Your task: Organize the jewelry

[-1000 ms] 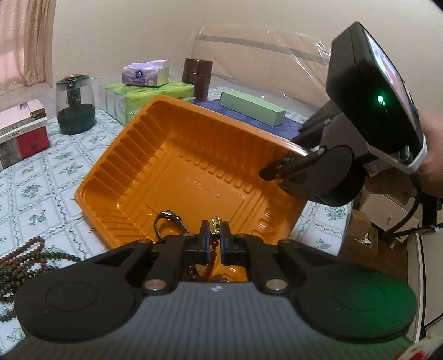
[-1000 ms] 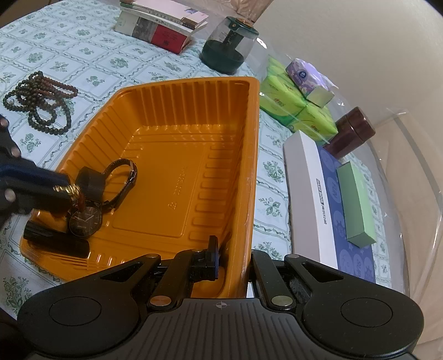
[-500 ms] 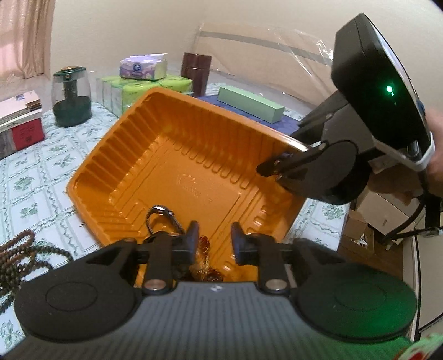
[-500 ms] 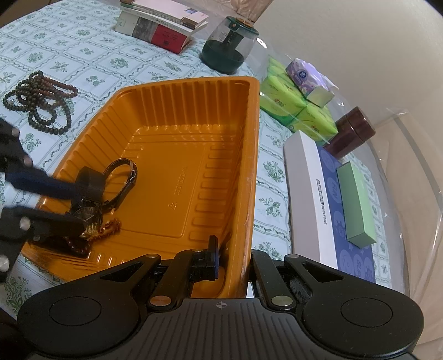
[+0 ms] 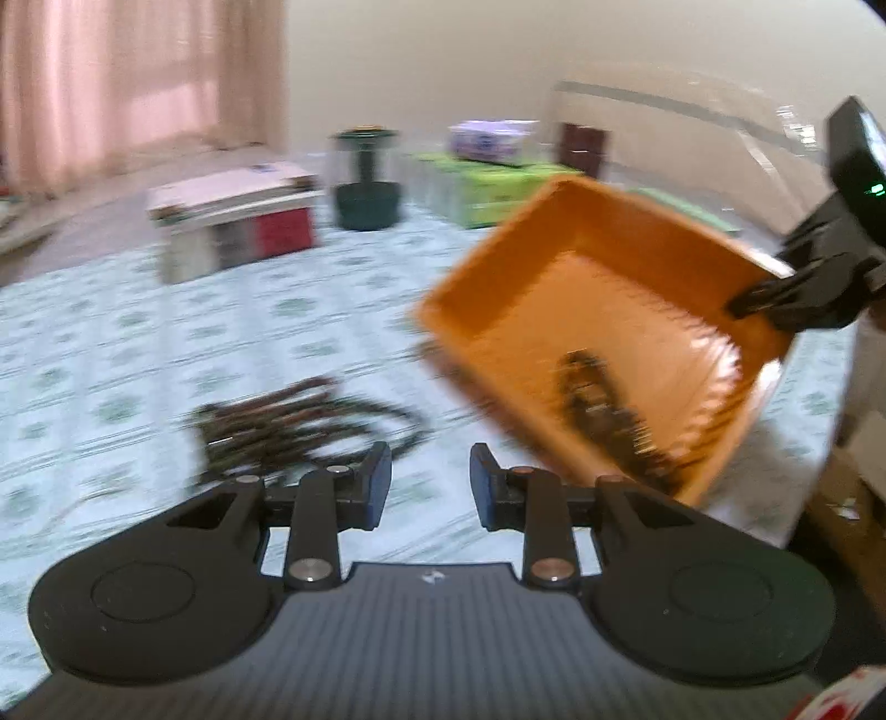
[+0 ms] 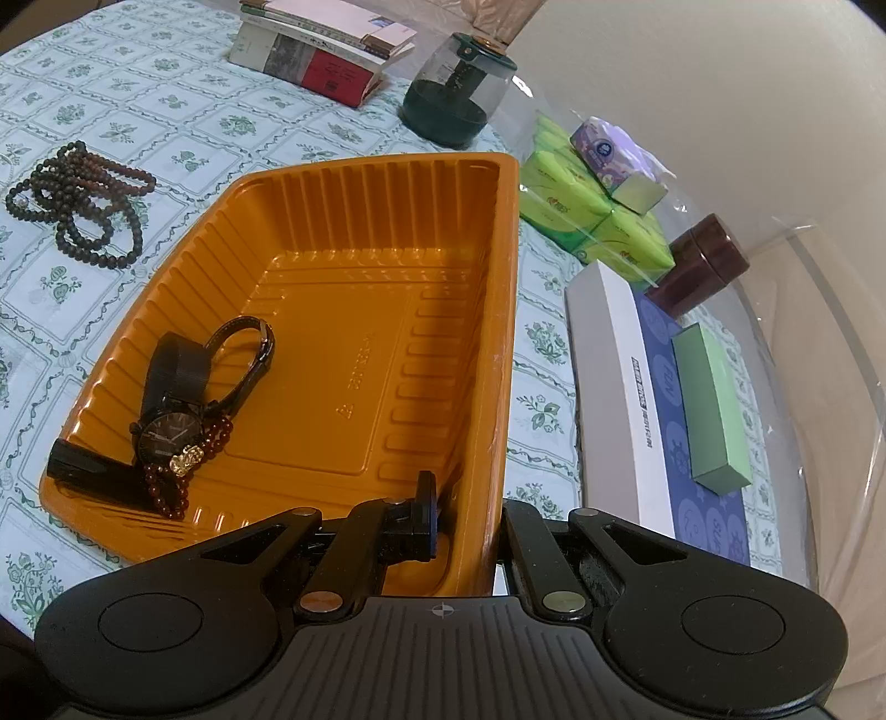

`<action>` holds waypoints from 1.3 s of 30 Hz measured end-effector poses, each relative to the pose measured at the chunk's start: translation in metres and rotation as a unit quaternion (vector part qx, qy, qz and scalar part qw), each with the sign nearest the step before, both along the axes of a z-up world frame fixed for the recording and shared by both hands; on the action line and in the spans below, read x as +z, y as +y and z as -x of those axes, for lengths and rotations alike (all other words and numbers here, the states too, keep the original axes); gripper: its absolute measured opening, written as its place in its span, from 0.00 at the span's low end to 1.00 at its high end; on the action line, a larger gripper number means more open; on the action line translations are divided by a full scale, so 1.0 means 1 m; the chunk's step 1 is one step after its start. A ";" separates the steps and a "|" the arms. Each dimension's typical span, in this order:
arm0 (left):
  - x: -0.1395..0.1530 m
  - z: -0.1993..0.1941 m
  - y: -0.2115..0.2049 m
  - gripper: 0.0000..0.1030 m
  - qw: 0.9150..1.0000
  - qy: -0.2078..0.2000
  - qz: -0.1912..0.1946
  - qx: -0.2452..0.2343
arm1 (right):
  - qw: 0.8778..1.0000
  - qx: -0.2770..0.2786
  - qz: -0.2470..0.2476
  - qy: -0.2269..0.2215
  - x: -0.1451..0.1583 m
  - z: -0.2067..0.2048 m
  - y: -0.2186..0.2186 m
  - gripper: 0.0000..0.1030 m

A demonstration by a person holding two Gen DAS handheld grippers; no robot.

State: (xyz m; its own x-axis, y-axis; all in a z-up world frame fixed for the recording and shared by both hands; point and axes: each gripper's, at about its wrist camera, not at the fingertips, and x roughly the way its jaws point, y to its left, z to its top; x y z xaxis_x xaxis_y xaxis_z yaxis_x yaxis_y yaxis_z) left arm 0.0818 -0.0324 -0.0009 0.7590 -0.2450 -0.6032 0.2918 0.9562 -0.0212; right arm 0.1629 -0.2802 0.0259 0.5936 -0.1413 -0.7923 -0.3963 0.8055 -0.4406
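Observation:
An orange plastic tray (image 6: 501, 310) holds a black watch (image 6: 169, 429), a black band (image 6: 243, 354) and a red bead bracelet with a gold charm (image 6: 185, 462). My right gripper (image 6: 468, 520) is shut on the tray's near wall; it also shows in the left wrist view (image 5: 775, 302). My left gripper (image 5: 429, 484) is open and empty, left of the tray (image 5: 482, 288), over the tablecloth. A pile of dark bead necklaces (image 5: 288, 429) lies just beyond it, and shows in the right wrist view (image 6: 77, 202). The left view is blurred.
Books (image 6: 326, 50), a green-based glass jar (image 6: 451, 91), green tissue packs (image 6: 587, 216), a brown jar (image 6: 700, 266), a white and blue box (image 6: 631, 399) with a green box (image 6: 714, 407) stand around the tray.
My left gripper opened, let the red bead bracelet drop into the tray, and swung left out of the tray toward the bead necklaces. The right gripper kept its hold.

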 end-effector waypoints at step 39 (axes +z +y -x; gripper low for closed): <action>-0.063 0.000 0.123 0.17 0.993 0.082 -0.078 0.031 | 1.000 -0.003 0.004 0.004 -0.002 -0.001 -0.002 0.05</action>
State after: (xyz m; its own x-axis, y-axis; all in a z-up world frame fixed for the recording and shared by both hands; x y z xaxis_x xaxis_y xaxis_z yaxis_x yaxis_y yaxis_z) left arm 0.0821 0.0909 -0.0637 0.6574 -0.0953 -0.7475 0.2381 0.9674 0.0860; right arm 0.1638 -0.2820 0.0239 0.5865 -0.1510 -0.7957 -0.3953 0.8041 -0.4440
